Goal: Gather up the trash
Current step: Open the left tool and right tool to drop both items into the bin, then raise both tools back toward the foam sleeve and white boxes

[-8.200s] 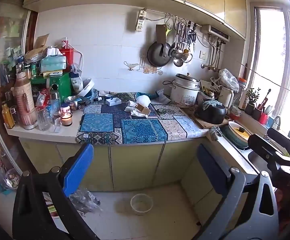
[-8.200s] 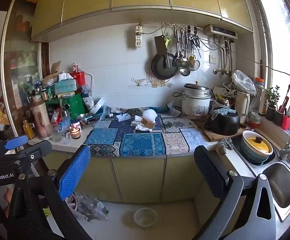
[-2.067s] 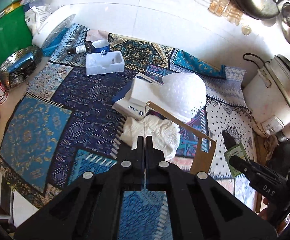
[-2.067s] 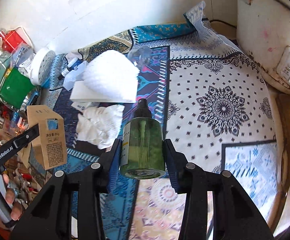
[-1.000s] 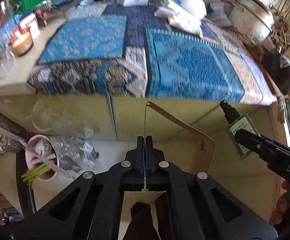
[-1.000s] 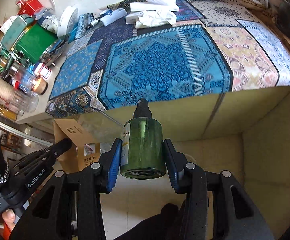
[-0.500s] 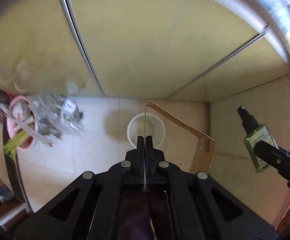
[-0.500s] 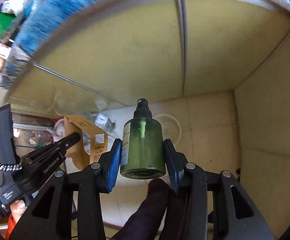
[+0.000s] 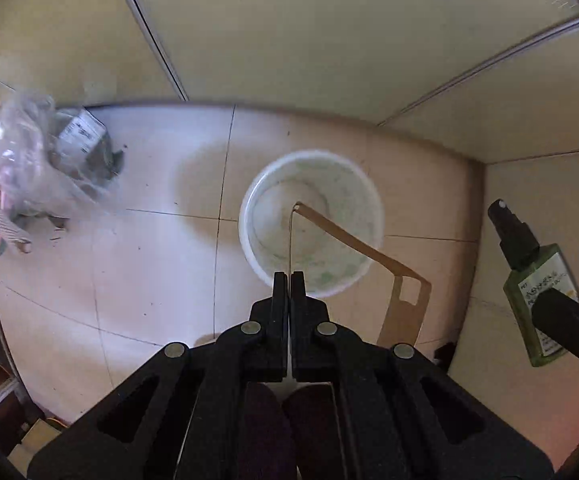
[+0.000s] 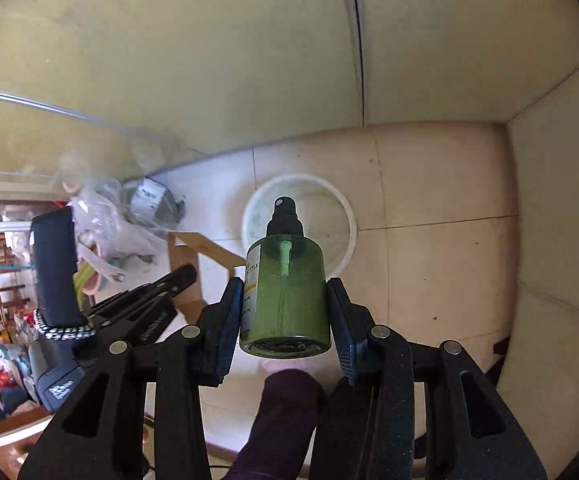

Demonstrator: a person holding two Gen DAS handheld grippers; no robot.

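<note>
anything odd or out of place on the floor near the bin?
Yes. A crumpled clear plastic bag with packaging inside lies loose on the floor tiles, left of the white bin and against the cabinet base, not in the bin. The bin stands upright and looks nearly empty, with greenish stains inside.

In the left wrist view a bucket (image 9: pixel 273 196) stands on the floor (image 9: pixel 149 272) at centre, before the cabinet doors (image 9: pixel 289 40). A plastic bag (image 9: pixel 29 168) lies at its nine o'clock; a cardboard box (image 9: pixel 403 312) overlaps its four o'clock rim; a spray bottle (image 9: pixel 529 276) hangs at three o'clock.
</note>
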